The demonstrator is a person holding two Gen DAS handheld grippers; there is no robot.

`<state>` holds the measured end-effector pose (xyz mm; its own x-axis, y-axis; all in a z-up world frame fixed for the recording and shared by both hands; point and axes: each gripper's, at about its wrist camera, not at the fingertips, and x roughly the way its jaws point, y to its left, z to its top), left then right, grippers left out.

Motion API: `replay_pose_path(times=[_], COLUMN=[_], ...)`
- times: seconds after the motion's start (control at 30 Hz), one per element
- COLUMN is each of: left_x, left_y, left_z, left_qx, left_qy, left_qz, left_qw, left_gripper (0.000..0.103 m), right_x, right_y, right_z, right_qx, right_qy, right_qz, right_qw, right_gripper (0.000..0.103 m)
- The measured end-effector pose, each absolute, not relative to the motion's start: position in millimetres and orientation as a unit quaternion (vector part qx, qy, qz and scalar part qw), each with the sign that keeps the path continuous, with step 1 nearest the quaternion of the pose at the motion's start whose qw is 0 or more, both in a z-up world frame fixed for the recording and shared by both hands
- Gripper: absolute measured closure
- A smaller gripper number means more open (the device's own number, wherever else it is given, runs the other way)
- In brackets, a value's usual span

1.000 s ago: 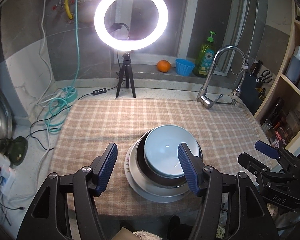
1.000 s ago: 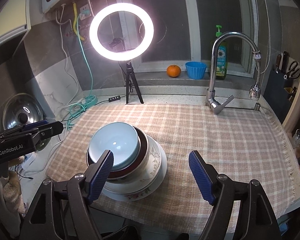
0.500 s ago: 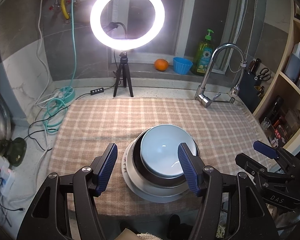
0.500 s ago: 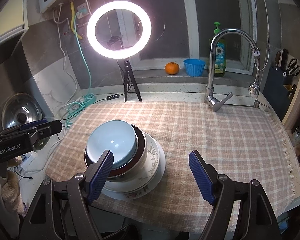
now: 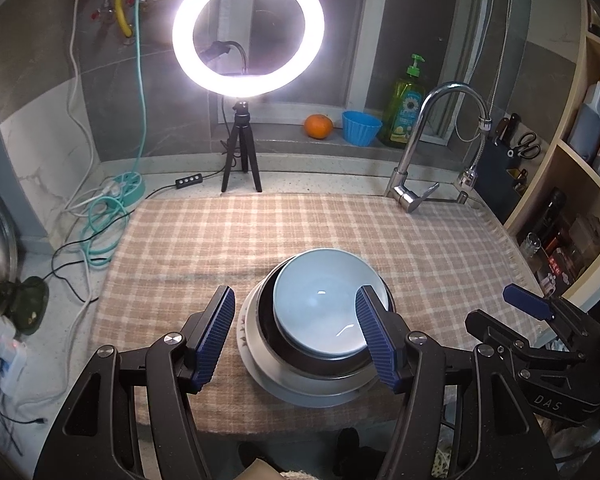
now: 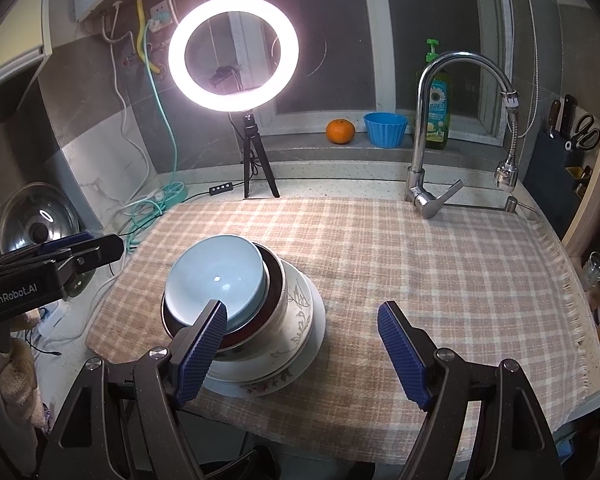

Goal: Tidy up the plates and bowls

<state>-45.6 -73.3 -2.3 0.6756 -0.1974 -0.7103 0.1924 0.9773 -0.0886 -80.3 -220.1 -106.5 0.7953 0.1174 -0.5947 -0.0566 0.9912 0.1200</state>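
A stack of dishes stands near the front edge of the checked cloth [image 5: 300,232]. A light blue bowl [image 5: 324,304] sits on top, in a dark bowl [image 5: 268,320], on a white floral bowl [image 6: 300,304] and a white plate [image 5: 260,376]. The blue bowl also shows in the right wrist view [image 6: 216,280]. My left gripper [image 5: 296,332] is open and empty, held above the front of the stack. My right gripper [image 6: 302,354] is open and empty, just right of the stack; its left finger overlaps the bowls in view.
A ring light on a tripod [image 5: 242,152] stands at the back. A tap [image 5: 420,152] stands at back right. An orange [image 5: 318,126], a blue cup [image 5: 361,127] and a soap bottle [image 5: 404,112] are on the sill. Cables [image 5: 100,216] lie at left, shelves [image 5: 572,200] at right.
Both grippers have drawn back and slightly up from the stack, so it sits a little lower and smaller in view. Both stay open. The stack has not moved.
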Motion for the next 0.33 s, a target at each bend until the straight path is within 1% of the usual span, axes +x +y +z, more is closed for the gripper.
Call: replay_pose_path(times=[0.33], left_x=[-42.1], left_y=[-71.8], left_z=[-4.5], left_qx=[0.000], left_qy=[0.394], left_qz=[-0.101], left_qw=[0.913], left_gripper=[0.041], right_x=[-73.1], right_y=[-223.3], right_z=[-110.3], right_qx=[0.054], right_qy=[0.327], right_qz=[0.047], right_qw=[0.942], right_gripper=[0.028])
